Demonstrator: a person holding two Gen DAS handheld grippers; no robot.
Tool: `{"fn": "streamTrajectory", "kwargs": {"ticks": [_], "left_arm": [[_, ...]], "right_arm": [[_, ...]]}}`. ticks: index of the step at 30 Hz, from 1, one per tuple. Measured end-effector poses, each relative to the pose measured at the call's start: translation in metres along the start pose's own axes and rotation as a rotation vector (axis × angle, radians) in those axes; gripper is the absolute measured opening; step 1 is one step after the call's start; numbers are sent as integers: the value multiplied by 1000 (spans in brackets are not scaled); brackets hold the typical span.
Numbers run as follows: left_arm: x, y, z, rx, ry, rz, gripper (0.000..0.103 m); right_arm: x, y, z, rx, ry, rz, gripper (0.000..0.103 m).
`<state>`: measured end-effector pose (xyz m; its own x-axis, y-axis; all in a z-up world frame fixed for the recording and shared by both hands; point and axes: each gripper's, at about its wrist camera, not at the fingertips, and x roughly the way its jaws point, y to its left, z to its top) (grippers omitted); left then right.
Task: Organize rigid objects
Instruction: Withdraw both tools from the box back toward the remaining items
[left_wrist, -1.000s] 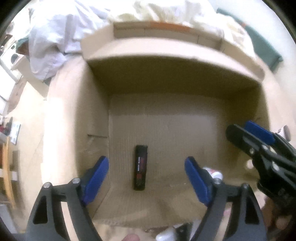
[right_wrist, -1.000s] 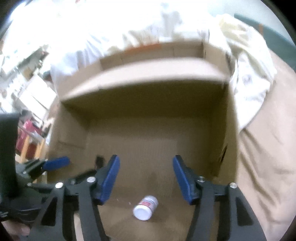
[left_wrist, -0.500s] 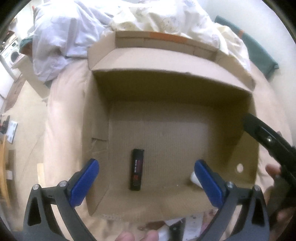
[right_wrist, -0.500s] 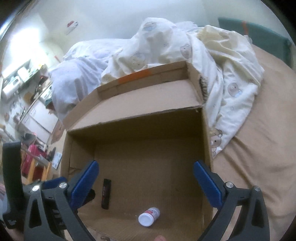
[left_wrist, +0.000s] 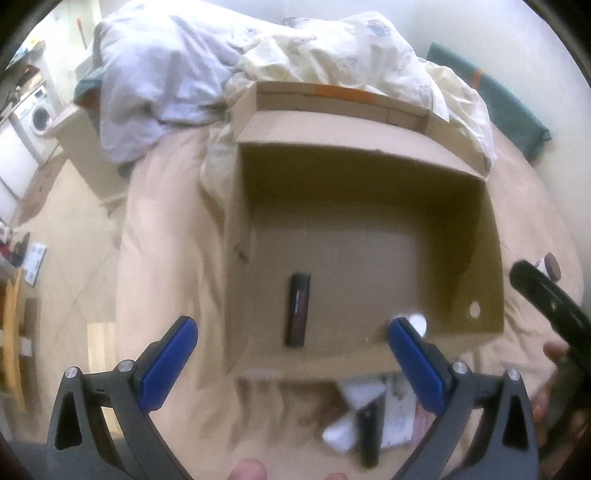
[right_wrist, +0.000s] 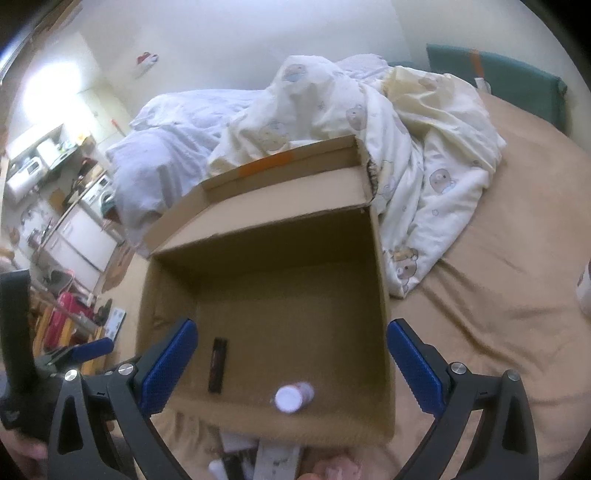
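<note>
From the left wrist, the left hand-held gripper (left_wrist: 291, 363) hangs wide open and empty over the cardboard box (left_wrist: 491, 236), where the black stick (left_wrist: 298, 309) lies; swing back cleanly to the blurred pile (left_wrist: 373, 424) on the bed. From the right wrist, the right hand-held gripper (right_wrist: 291, 363) is equally wide and empty above the white bottle (right_wrist: 293, 397) inside; pick one item squarely

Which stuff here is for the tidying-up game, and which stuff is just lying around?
For the tidying:
- cardboard box
- black stick-shaped thing inside it
- small white bottle inside it
- blurry items still on the bed, in front of the box
- left gripper and right gripper, both empty

Just lying about:
- bear-print duvet
- washing machine
</note>
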<state>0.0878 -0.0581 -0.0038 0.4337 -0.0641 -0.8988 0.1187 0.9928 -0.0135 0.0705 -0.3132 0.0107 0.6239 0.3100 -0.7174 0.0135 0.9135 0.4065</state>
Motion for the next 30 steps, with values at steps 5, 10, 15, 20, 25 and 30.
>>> {"fn": "streamTrajectory", "kwargs": {"ticks": [5, 10, 15, 20, 25, 30], "left_arm": [[-11, 15, -25, -9, -10, 20, 103], [-9, 24, -51, -13, 25, 34, 103], [2, 28, -64, -31, 76, 32, 103], [13, 34, -69, -72, 124, 34, 103], [19, 38, -68, -114, 148, 35, 103], [23, 37, -66, -122, 162, 31, 103]], "right_arm": [[-16, 5, -26, -20, 31, -12, 103], [-25, 3, -49, -17, 58, -23, 103], [-14, -6, -65, 65, 172, 30, 103], [4, -4, -75, 56, 242, 22, 103], [28, -3, -79, 74, 317, 43, 67], [59, 3, -81, 70, 395, 65, 62]]}}
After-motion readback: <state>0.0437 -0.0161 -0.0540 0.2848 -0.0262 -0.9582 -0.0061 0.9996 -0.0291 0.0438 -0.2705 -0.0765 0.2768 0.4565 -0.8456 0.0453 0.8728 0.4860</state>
